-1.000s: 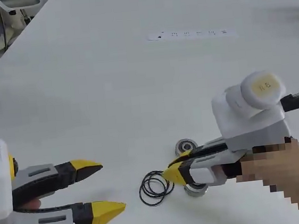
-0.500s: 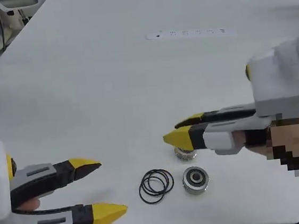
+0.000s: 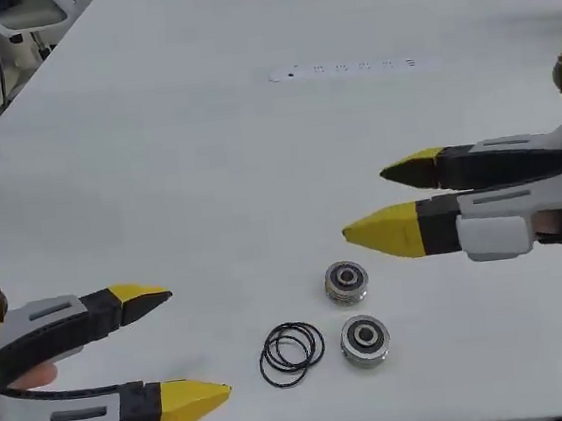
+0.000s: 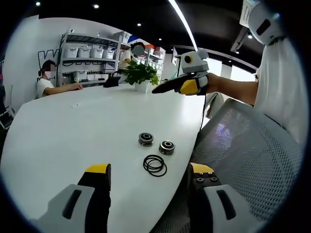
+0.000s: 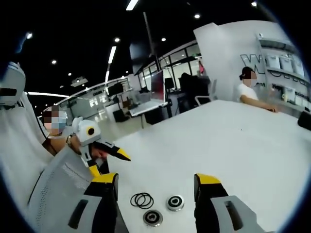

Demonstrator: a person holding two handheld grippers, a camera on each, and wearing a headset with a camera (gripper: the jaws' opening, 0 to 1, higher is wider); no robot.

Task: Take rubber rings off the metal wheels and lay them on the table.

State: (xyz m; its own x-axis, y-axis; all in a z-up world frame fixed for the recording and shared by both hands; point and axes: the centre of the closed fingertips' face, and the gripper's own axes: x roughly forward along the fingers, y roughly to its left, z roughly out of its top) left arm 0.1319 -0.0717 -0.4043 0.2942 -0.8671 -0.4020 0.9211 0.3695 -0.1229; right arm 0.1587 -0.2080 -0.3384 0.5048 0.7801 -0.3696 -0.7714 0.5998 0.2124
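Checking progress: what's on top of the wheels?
Nothing on the far wheel or near wheel; rings lie beside them on the table. Their grooves are too small to judge.

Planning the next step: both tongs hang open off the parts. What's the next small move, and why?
Probably lower the right tongs toward the far wheel, nearest their tips. They are open and empty; loose rings lie by the near wheel. Whether either wheel still carries a ring is too small to tell.
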